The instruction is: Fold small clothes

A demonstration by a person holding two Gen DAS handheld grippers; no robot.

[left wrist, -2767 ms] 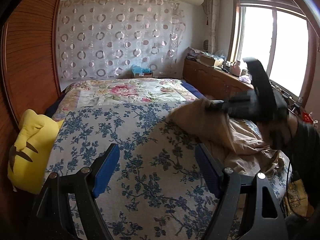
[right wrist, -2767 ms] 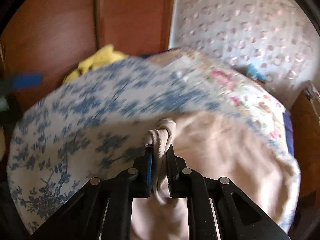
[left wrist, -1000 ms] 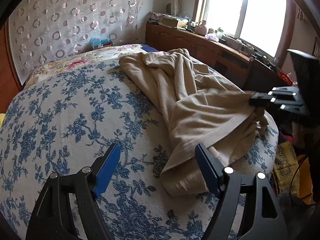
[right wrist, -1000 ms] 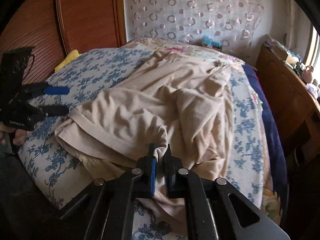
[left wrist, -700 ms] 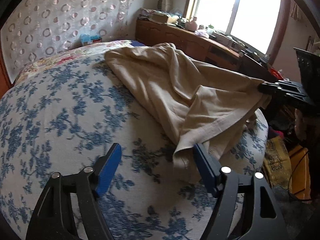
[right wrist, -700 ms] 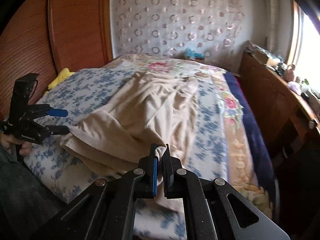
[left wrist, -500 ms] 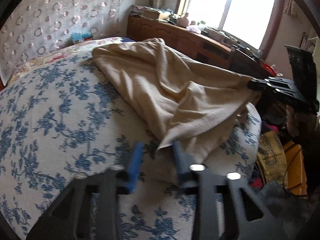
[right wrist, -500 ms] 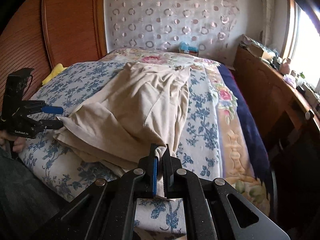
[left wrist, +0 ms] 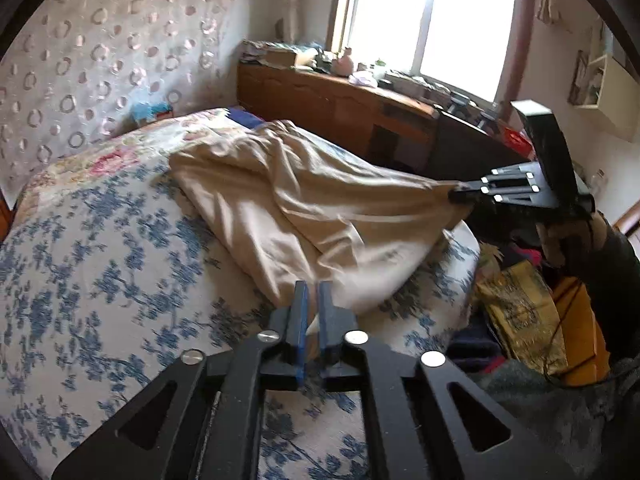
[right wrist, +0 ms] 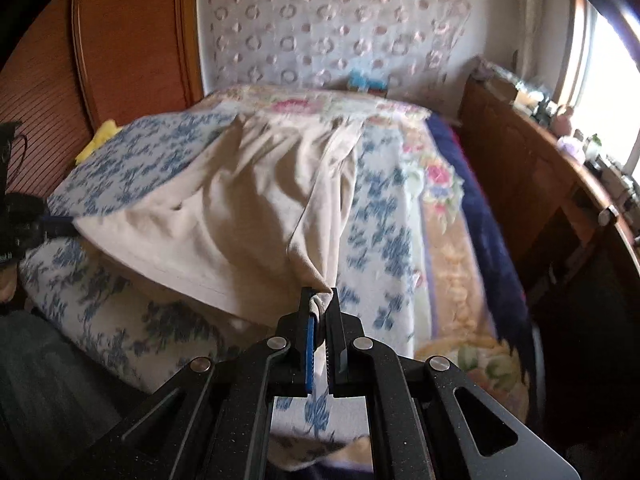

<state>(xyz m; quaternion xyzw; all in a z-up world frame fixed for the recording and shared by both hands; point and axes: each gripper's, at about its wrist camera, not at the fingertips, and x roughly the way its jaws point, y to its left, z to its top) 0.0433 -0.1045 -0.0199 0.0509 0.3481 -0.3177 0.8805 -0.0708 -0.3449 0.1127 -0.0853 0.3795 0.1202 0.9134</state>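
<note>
Both tongs now pinch the beige garment (left wrist: 304, 200). Half a second ago the left tongs (left wrist: 313, 304) were only closing on its near corner; now their blue pads (left wrist: 299, 320) are pressed almost together on that corner, at the bed's near edge. The right tongs (right wrist: 319, 308) keep their grip on a bunched end of the cloth, as in every earlier frame, and in the left view they (left wrist: 460, 195) hold it off the bed's side, so the fabric between the two grips is drawn taut and lifted. The rest of the garment, crumpled a second ago, lies stretched lengthwise across the blue-flowered bedspread (left wrist: 92, 248), its far end reaching a pink-flowered quilt (left wrist: 120, 152).

Beyond the bed, a yellow pillow (right wrist: 98, 140) sits by the wooden panel (right wrist: 128, 40) on the left wall. A circle-patterned curtain (right wrist: 328, 28) covers the far wall, with a small blue object (right wrist: 366, 80) at its foot. Along the right wall runs a wooden counter (left wrist: 336, 100) crowded with small items under a bright window (left wrist: 428, 16). Bags and clothes (left wrist: 520, 312) are heaped on the floor by the bed.
</note>
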